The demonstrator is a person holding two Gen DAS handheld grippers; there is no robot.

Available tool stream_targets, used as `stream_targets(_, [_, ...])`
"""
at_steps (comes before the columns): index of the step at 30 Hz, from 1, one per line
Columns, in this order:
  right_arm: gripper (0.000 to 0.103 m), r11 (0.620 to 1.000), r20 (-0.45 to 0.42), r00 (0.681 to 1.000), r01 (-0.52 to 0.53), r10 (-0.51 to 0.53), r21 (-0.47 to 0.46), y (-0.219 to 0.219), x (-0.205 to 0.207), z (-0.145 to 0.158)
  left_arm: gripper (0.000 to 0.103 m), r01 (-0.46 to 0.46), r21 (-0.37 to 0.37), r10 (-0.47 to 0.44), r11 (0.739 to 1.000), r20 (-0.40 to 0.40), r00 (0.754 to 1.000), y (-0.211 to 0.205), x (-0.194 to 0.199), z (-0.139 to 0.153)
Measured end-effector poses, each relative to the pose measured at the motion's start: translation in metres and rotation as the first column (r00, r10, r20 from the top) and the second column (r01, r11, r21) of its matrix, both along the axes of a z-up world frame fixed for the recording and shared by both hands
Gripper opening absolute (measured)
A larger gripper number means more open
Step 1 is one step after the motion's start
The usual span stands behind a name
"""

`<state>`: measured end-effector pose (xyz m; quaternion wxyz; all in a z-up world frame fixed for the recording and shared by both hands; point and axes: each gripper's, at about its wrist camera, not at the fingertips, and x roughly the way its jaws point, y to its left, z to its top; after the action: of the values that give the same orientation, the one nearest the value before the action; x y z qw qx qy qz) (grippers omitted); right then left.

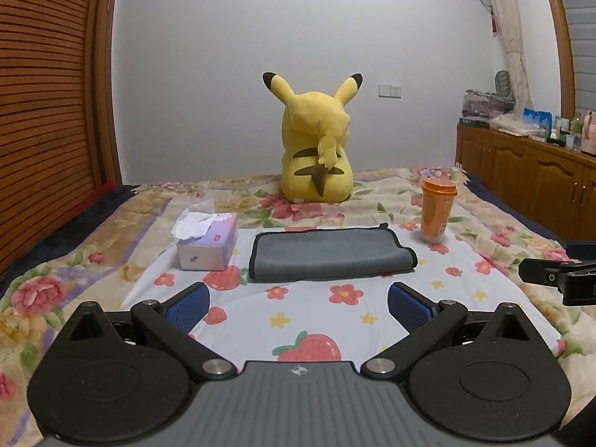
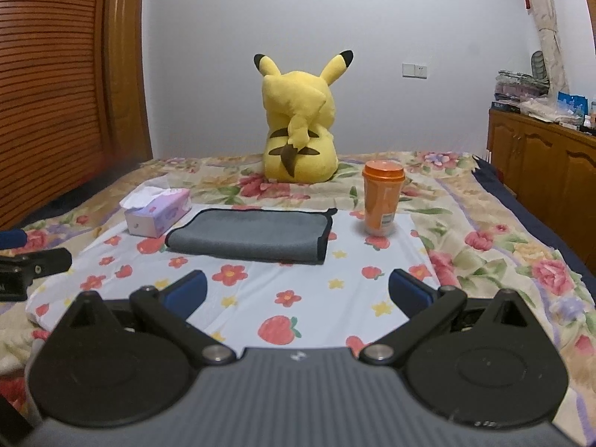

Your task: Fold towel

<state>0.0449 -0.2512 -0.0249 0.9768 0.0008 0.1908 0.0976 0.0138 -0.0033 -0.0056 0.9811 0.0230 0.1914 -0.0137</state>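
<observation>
In the left wrist view, a grey towel (image 1: 329, 255) with dark edging is seen folded flat on the strawberry-print cloth (image 1: 335, 320) spread over the bed, between a tissue box (image 1: 208, 242) at left and an orange cup (image 1: 436, 210) at right. The left gripper (image 1: 298, 307) is held nearer, fingers wide apart and empty.

In the right wrist view, the towel (image 2: 253, 236) is shown with its bound edges stacked at the right end. The right gripper (image 2: 298, 292) is likewise spread apart, nothing held.
</observation>
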Motion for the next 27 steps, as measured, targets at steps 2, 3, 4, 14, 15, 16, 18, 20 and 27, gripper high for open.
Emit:
stream_targets(2, [0.103, 1.000, 0.008, 1.000, 0.003, -0.003, 0.002, -0.0004, -0.0009, 0.0005, 0.103, 0.002, -0.002, -0.002, 1.000, 0.005, 1.000, 0.0006, -0.0007, 0.0003])
stream_targets(3, [0.103, 1.000, 0.011, 1.000, 0.004, -0.004, 0.003, -0.0011, -0.0013, 0.0007, 0.103, 0.002, -0.003, -0.002, 1.000, 0.007, 1.000, 0.0006, -0.0010, 0.0003])
stream_targets(4, [0.103, 1.000, 0.015, 1.000, 0.006, -0.006, 0.004, -0.0014, -0.0015, 0.0010, 0.103, 0.003, -0.005, -0.003, 1.000, 0.009, 1.000, 0.0008, -0.0010, 0.0006])
stream_targets(14, [0.103, 1.000, 0.048, 0.999, 0.015, -0.016, 0.018, -0.0056, -0.0040, 0.0032, 0.103, 0.003, 0.001, -0.003, 1.000, 0.038, 0.999, -0.0002, -0.0049, 0.0034])
stream_targets(15, [0.103, 1.000, 0.052, 0.998, 0.016, -0.017, 0.019, -0.0060, -0.0043, 0.0035, 0.103, 0.004, 0.003, -0.004, 1.000, 0.042, 0.999, -0.0007, -0.0049, 0.0040])
stream_targets(16, [0.103, 1.000, 0.057, 0.998, 0.018, -0.019, 0.020, -0.0065, -0.0055, 0.0034, 0.103, 0.004, 0.005, -0.004, 1.000, 0.046, 0.999, -0.0007, -0.0051, 0.0045])
stream_targets(18, [0.103, 0.999, 0.067, 0.997, 0.021, -0.023, 0.024, -0.0076, -0.0068, 0.0042, 0.103, 0.005, 0.010, -0.006, 1.000, 0.054, 0.999, -0.0011, -0.0054, 0.0052])
stream_targets(20, [0.103, 0.999, 0.075, 0.997, 0.024, -0.026, 0.027, -0.0080, -0.0069, 0.0052, 0.103, 0.004, 0.015, -0.005, 1.000, 0.059, 0.998, -0.0018, -0.0051, 0.0054])
stream_targets(27, [0.103, 0.999, 0.077, 0.997, 0.025, -0.027, 0.028, -0.0092, -0.0075, 0.0051, 0.103, 0.002, 0.019, -0.004, 1.000, 0.060, 0.998, -0.0020, -0.0046, 0.0050])
